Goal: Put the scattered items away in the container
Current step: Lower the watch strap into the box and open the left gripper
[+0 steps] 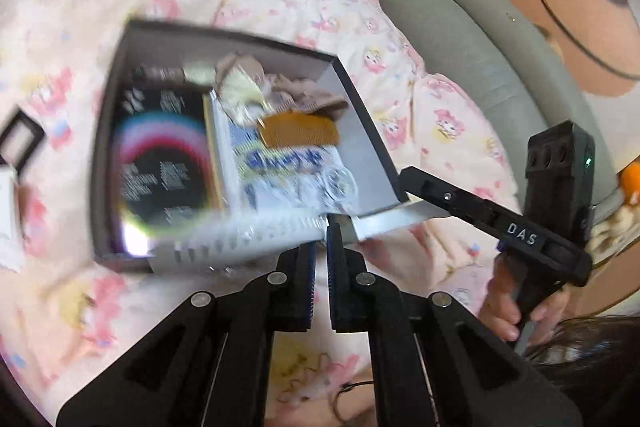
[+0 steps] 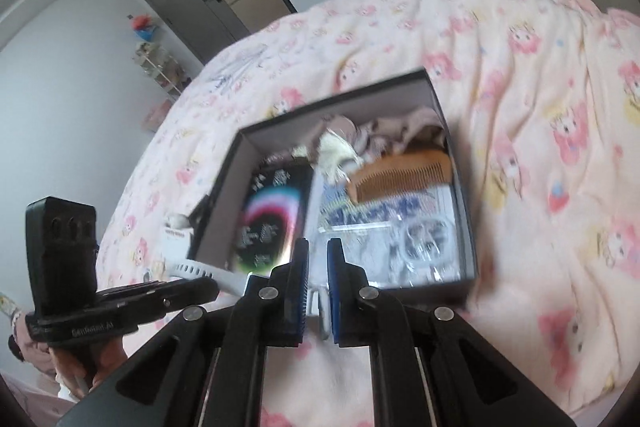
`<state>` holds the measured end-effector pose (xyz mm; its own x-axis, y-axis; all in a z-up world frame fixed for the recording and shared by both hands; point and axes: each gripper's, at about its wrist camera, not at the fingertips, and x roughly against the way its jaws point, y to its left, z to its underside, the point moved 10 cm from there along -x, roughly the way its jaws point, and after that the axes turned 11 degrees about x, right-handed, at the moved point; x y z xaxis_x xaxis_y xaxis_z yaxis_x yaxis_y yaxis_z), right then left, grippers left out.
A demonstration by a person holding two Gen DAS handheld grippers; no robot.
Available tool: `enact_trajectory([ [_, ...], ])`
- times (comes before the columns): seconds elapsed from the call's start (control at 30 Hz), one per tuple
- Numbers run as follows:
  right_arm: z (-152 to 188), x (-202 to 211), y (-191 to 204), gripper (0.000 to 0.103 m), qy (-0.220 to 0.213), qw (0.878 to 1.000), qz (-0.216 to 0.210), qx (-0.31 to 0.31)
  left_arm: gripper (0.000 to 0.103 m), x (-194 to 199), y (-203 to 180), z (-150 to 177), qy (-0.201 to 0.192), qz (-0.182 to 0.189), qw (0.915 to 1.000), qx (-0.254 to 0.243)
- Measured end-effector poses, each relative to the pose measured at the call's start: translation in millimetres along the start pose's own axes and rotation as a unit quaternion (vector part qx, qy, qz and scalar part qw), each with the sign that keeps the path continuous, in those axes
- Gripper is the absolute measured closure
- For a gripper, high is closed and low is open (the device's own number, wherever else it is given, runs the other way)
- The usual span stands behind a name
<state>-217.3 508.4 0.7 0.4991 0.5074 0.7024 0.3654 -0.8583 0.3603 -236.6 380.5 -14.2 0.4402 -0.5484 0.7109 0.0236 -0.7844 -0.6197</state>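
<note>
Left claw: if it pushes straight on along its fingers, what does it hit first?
Left claw already grips a white strap; beyond it, probably the box's near wall or the clear packets inside. Blur leaves depth unclear.

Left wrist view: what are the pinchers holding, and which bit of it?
Both hold one white strap with holes. The left gripper pinches it near the middle, and the right gripper pinches its plain end.

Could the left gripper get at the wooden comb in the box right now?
Probably not yet. The left gripper is shut on the white strap, which the right gripper also holds. The wooden comb itself lies uncovered on top in the box.
</note>
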Motion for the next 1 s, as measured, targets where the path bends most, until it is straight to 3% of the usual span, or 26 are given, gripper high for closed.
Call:
enact_trajectory([
  [0.13, -11, -6, 3, 0.096, 0.006, 1.000, -0.011, 0.007, 0.100, -1, 4, -25, 0.002, -0.010, 0.9999, 0.004],
  [0.23, -31, -12, 0, 0.096, -0.002, 1.000, 0.002, 0.022, 0.100, -7, 5, -49, 0.001, -0.022, 0.9998, -0.002],
  [0.4, -60, -35, -16, 0.096, 0.001, 0.999, 0.026, 0.040, 0.100, -41, 18, -82, 0.016, -0.022, 0.9991, 0.031],
  [0.5, -64, -58, -32, 0.096, 0.024, 0.997, 0.058, 0.053, 0.100, -70, 37, -81, 0.045, -0.040, 0.9968, 0.052],
  [0.6, -45, -90, -47, 0.096, 0.093, 0.989, 0.084, 0.073, 0.097, -99, 58, -70, 0.096, -0.061, 0.9907, 0.074],
  [0.67, -33, -104, -58, 0.096, 0.131, 0.984, 0.100, 0.072, 0.097, -108, 70, -63, 0.123, -0.074, 0.9862, 0.081],
  [0.73, -27, -107, -65, 0.096, 0.141, 0.981, 0.114, 0.071, 0.097, -107, 78, -59, 0.138, -0.083, 0.9830, 0.088],
  [0.87, -35, -94, -56, 0.094, 0.115, 0.985, 0.093, 0.089, 0.097, -90, 83, -60, 0.148, -0.124, 0.9797, 0.053],
  [1.0, -21, -109, -48, 0.094, 0.168, 0.979, 0.065, 0.093, 0.097, -85, 85, -63, 0.174, -0.189, 0.9662, 0.018],
])
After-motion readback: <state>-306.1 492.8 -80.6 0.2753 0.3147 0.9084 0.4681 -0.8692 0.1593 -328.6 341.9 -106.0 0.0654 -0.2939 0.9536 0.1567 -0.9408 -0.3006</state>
